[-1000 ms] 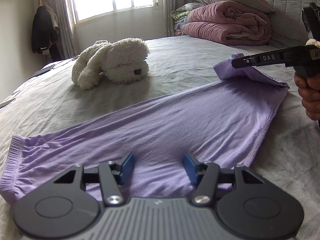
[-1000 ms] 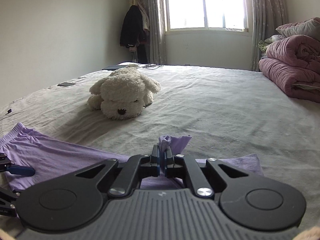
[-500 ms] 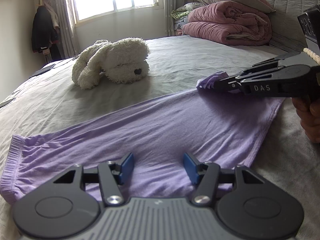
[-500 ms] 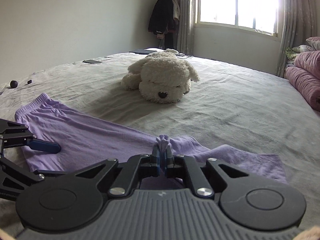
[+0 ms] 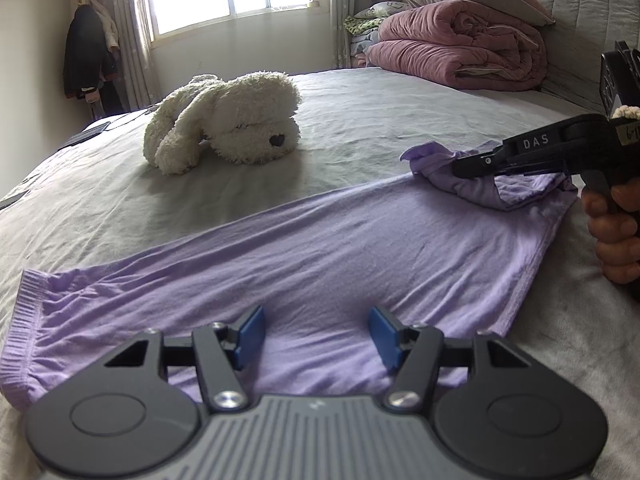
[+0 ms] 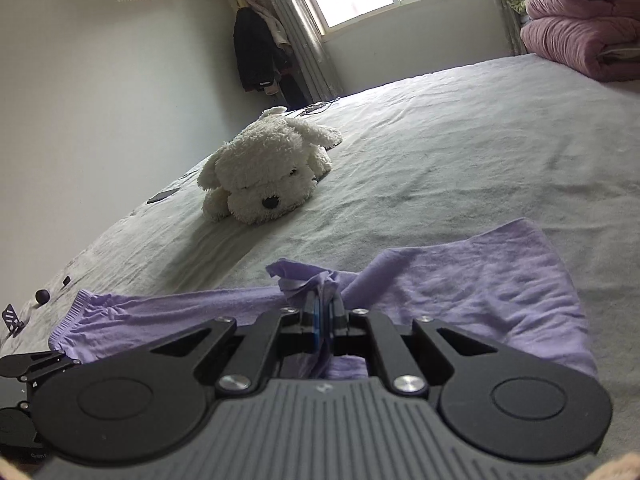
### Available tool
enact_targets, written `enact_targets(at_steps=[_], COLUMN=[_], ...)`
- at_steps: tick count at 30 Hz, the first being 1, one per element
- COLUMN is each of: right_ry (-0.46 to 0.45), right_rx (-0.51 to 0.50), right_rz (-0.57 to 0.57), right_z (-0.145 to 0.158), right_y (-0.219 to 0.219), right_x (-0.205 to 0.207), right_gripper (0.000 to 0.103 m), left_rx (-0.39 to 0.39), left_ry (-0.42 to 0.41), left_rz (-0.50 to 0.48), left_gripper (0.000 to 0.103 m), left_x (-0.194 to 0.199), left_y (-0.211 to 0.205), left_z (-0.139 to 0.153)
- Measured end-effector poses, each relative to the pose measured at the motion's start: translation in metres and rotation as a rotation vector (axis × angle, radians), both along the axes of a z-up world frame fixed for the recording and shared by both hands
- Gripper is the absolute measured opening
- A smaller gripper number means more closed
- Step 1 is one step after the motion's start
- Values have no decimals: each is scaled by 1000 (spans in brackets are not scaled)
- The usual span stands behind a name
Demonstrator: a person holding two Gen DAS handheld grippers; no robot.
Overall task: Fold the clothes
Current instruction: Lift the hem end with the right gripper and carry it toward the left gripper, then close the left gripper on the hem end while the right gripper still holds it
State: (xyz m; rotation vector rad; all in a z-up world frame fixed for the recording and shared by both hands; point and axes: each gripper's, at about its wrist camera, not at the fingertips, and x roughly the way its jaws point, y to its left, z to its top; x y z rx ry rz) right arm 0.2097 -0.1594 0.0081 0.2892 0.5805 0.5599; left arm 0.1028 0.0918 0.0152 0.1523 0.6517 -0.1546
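A purple garment (image 5: pixel 320 256) lies spread flat across the grey bed, its ribbed waistband at the left. My left gripper (image 5: pixel 316 334) hovers over the garment's near edge. Its jaws are opening, the blue pads stand well apart, and cloth lies under them without being pinched. My right gripper (image 6: pixel 324 312) is shut on the garment's far right corner, which bunches up between its pads. In the left wrist view the right gripper (image 5: pixel 456 168) comes in from the right, held by a hand (image 5: pixel 616 232). It holds the corner low, doubled back over the cloth.
A white plush dog (image 5: pixel 228 124) lies on the bed beyond the garment. Folded pink quilts (image 5: pixel 456 52) and pillows are stacked at the headboard on the far right. A dark jacket (image 6: pixel 256 56) hangs by the window. Small dark objects (image 6: pixel 42 296) lie near the bed's left edge.
My right gripper carried the pinched corner leftward over the garment, then back to the right and lower while rolling. The corner now lies doubled over the cloth. The left gripper stayed in place.
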Motion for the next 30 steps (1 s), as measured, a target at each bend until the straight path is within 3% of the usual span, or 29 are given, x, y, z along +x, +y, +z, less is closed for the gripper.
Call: enact_targets(at_steps=[4, 7, 12, 17, 20, 30], right_ry=[-43, -29, -4, -109, -166, -253], right_rx=[-73, -156, -191, -370, -426, -523], right_rz=[-13, -87, -155, -118, -93, 8], right_z=[4, 6, 10, 28, 39, 49], right_y=[12, 32, 72, 127, 145, 177], right_x=[-10, -17, -28, -35, -41, -81], right_gripper=[7, 7, 7, 7, 7, 7], left_rx=[-122, -277, -517, -804, -958, -1181], left_ry=[65, 126, 200, 292, 349, 390], left_rz=[16, 49, 96, 88, 114, 158], left_gripper=[62, 62, 62, 63, 64, 66], left_x=[10, 16, 29, 41, 46, 44], left_y=[16, 36, 68, 96, 110, 108], left_z=[9, 17, 15, 5, -4, -14])
